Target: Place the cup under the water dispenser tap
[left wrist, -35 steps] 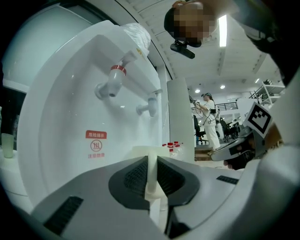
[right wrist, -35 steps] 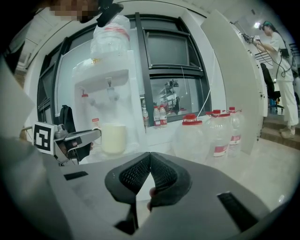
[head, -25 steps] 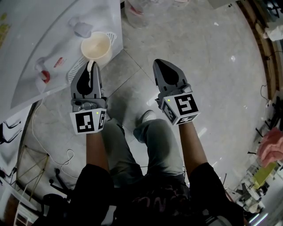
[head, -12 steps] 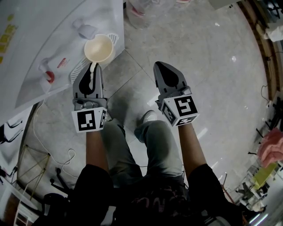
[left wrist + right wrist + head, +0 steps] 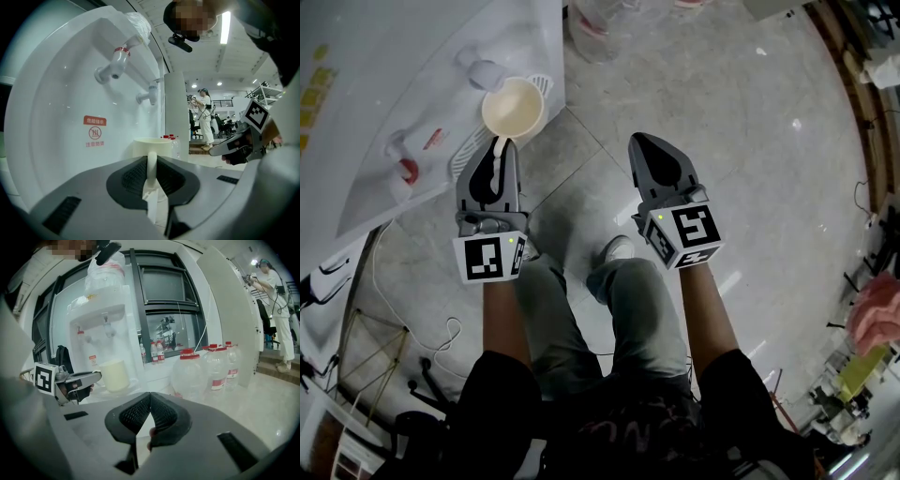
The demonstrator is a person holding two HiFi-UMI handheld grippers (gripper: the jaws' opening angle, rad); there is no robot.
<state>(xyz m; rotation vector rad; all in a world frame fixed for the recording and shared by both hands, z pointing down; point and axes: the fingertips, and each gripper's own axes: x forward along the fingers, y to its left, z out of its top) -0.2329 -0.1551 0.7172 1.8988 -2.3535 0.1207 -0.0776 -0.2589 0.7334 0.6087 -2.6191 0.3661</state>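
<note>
A cream cup (image 5: 514, 106) stands upright over the drip tray (image 5: 467, 150) of the white water dispenser (image 5: 384, 94), just below its pale tap (image 5: 483, 70). A red-marked tap (image 5: 405, 169) lies further left. My left gripper (image 5: 499, 142) is shut on the cup's handle (image 5: 151, 164), which stands upright between the jaws in the left gripper view, with the cup (image 5: 152, 146) beyond it and the two taps (image 5: 115, 65) above. I cannot tell whether the cup rests on the tray. My right gripper (image 5: 652, 142) hangs over the floor, shut and empty (image 5: 150, 397). In the right gripper view the cup (image 5: 115, 375) is in the dispenser's recess.
Large water bottles (image 5: 206, 366) with red caps stand on the floor right of the dispenser, seen also as bottles (image 5: 600, 23) at the head view's top. A white cable (image 5: 412, 319) trails on the tiled floor at left. A person in white (image 5: 279, 301) stands far right.
The view has drifted slightly. My left gripper with the cup has turned a touch to the right. The right gripper has kept still.
</note>
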